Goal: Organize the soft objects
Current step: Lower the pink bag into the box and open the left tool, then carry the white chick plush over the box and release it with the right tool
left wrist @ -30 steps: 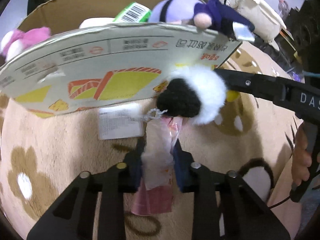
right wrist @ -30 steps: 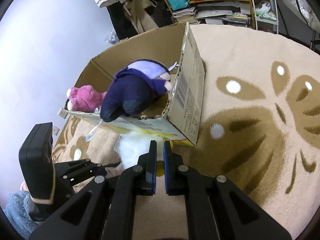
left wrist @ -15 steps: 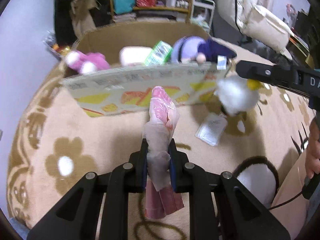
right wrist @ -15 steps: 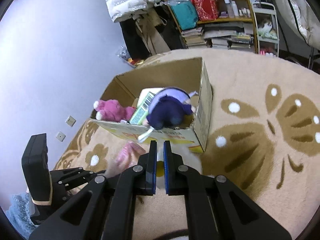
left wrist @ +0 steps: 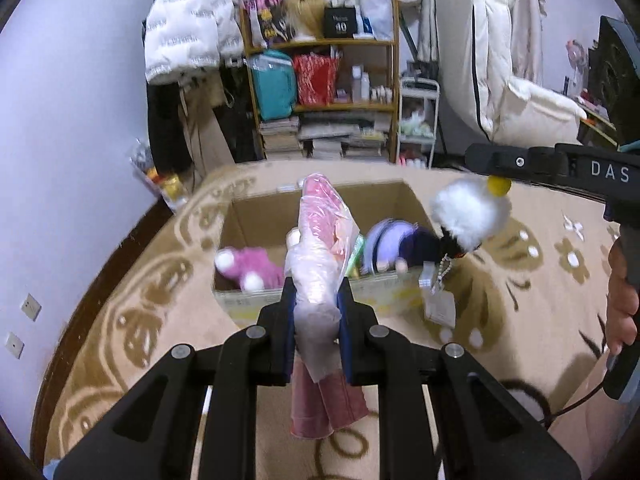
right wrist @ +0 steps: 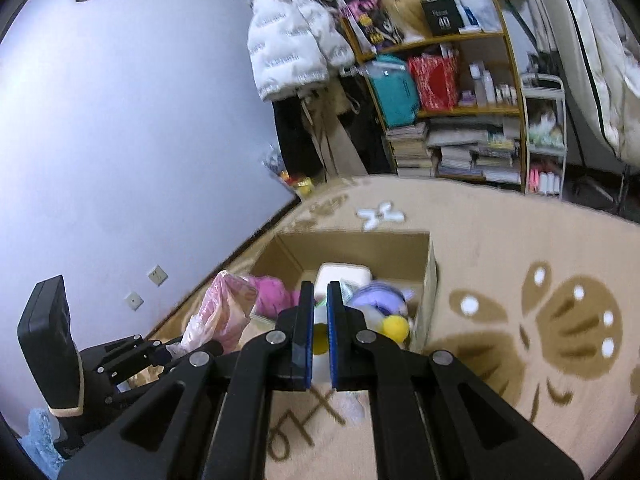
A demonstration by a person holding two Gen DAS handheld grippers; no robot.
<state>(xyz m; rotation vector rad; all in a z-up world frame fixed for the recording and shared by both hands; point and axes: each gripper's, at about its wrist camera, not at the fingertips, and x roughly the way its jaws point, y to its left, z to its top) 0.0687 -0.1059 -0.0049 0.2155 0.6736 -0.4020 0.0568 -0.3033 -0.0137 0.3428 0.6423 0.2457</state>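
Observation:
My left gripper [left wrist: 317,312] is shut on a pink cloth in a clear plastic bag [left wrist: 322,248], held in the air in front of the open cardboard box [left wrist: 240,220]. My right gripper [right wrist: 318,316] is shut on a white fluffy plush with yellow and black parts [left wrist: 468,212]; its tag hangs down. It hangs above the box's right near corner. The box [right wrist: 424,264] holds a pink plush [left wrist: 248,268], a purple plush [left wrist: 396,240] and a white soft item [right wrist: 340,276].
The box stands on a beige rug with brown flower patterns [right wrist: 540,320]. A cluttered wooden shelf [left wrist: 320,80] and a white puffer jacket [left wrist: 184,36] are behind. A purple wall [right wrist: 120,120] runs along the left. A white bed [left wrist: 520,112] is at the right.
Both grippers have risen well above the rug with their items. The box now lies lower and farther off, its inside in view.

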